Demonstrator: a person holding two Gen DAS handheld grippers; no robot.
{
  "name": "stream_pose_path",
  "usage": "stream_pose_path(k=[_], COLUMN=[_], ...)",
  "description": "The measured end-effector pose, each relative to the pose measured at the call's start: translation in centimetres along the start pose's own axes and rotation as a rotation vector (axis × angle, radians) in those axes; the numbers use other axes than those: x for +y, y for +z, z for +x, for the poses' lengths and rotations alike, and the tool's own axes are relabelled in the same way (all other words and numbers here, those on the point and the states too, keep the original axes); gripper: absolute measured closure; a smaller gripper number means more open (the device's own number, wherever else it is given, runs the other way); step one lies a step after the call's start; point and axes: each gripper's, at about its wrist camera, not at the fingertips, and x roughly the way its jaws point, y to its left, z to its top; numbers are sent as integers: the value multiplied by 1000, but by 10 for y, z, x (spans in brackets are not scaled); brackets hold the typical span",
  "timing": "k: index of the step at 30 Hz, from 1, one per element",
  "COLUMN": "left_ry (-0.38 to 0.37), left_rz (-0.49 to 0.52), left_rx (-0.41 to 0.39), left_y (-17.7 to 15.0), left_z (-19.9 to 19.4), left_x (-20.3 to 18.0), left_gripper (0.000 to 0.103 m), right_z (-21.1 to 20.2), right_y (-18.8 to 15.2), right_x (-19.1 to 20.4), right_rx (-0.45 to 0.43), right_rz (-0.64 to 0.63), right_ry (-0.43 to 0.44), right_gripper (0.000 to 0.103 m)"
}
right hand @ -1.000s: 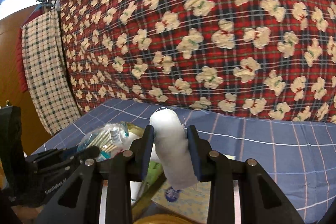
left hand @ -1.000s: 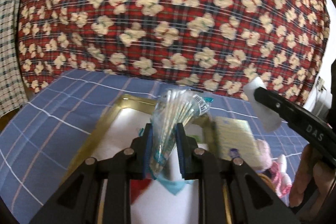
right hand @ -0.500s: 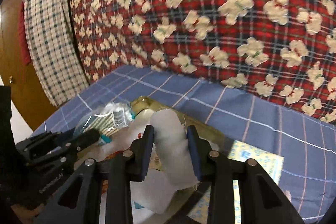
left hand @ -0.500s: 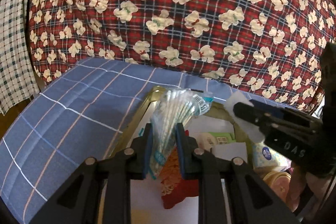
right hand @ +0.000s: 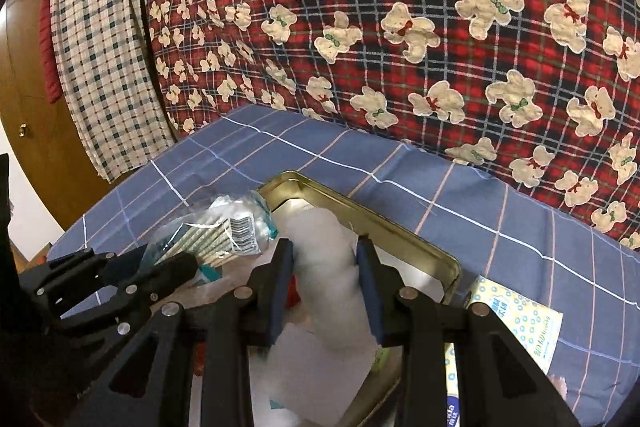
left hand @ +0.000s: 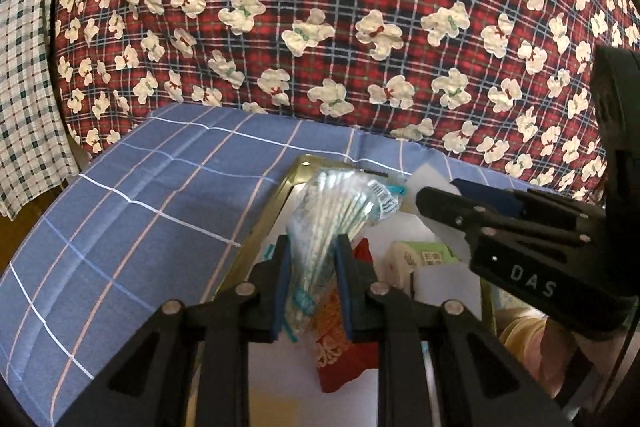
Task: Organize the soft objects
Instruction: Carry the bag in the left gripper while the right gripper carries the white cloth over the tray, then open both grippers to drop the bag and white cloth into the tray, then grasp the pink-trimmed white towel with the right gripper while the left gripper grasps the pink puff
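Both hands look to be at the placing step: each carries a soft item over the shallow gold-rimmed metal tin (right hand: 404,239) lying on the blue checked bedsheet (left hand: 132,211). The left gripper (left hand: 310,279) is clenched on a clear plastic packet of cotton swabs (left hand: 340,211), which fans out toward 12 o'clock above the tin's far corner. The right gripper (right hand: 325,279) grasps a white wad of cotton (right hand: 326,259) over the tin's middle. Next, each item probably needs lowering into a free patch and letting go. The tin is already crowded: a red patterned pouch (left hand: 340,355) sits directly beneath the swab packet, with a small green-labelled pack (left hand: 424,255) at 3 o'clock. The two grippers hang close together, so they could bump. A yellow dotted tissue pack (right hand: 520,327) lies outside the tin at 4 o'clock.
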Motion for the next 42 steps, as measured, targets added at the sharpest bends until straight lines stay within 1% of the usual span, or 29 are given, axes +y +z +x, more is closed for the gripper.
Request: stream_pose_path(k=[1, 3, 4, 5, 6, 7, 8, 9, 11, 13, 15, 17, 18, 19, 21, 24, 25, 28, 30, 34, 37, 40, 42], left_ry=[5, 12, 14, 19, 25, 29, 33, 36, 32, 21, 4, -7, -25, -42, -65, -100, -112, -154, -159, -178, -185, -194, -199], left_rz=[0, -2, -2, -2, 0, 3, 5, 4, 0, -3, -8, -5, -2, 3, 17, 35, 38, 77, 113, 142, 164, 207, 238], left_rx=[3, 11, 10, 7, 1, -7, -16, -29, -46, -50, -66, -84, -93, -97, -101, -116, -114, -102, -89, -74, -72, -72, -71], left_y=[0, -1, -1, -2, -3, -3, -4, -5, -7, -8, -11, -13, -14, -16, -19, -25, -26, -32, -35, -40, -41, -42, -43], left_z=[0, 1, 0, -2, -5, -8, -11, -15, -21, -26, -32, -38, -41, -43, -47, -51, -51, -52, -51, -51, -52, -53, -53], left_x=[0, 1, 2, 2, 2, 1, 1, 1, 1, -3, -8, -16, -21, -27, -38, -56, -61, -80, -91, -105, -116, -129, -140], left_gripper=[82, 80, 80, 77, 69, 63, 51, 45, 44, 41, 30, 26, 26, 25, 17, 11, 9, 8, 7, 7, 7, 7, 7], right_z=[2, 1, -2, -3, -7, -11, -16, -19, -29, -42, -54, -69, -74, -80, -94, -116, -123, -139, -142, -138, -129, -119, -116], right_y=[0, -1, 0, 0, 0, 0, 0, 0, -2, -7, -14, -26, -31, -37, -53, -81, -92, -120, -136, -163, -173, -182, -185], right_x=[0, -1, -2, -3, -4, -5, -7, -7, -9, -15, -20, -27, -31, -36, -52, -81, -94, -118, -129, -138, -139, -141, -143], right_rx=[8, 5, -1, -6, -13, -21, -34, -41, -58, -77, -94, -108, -110, -111, -105, -97, -92, -77, -55, 13, 50, 91, 98], right_rz=[4, 8, 13, 19, 30, 38, 44, 47, 57, 78, 90, 98, 100, 105, 120, 186, 228, 311, 348, 407, 421, 420, 424], right_ry=[5, -2, -11, -15, -10, -2, 1, -2, -3, -4, -8, -26, -36, -51, -98, -188, -230, -326, -349, -354, -335, -323, -316], right_gripper=[66, 62, 53, 46, 45, 45, 45, 45, 45, 43, 40, 39, 39, 39, 39, 38, 38, 30, 29, 29, 29, 29, 30])
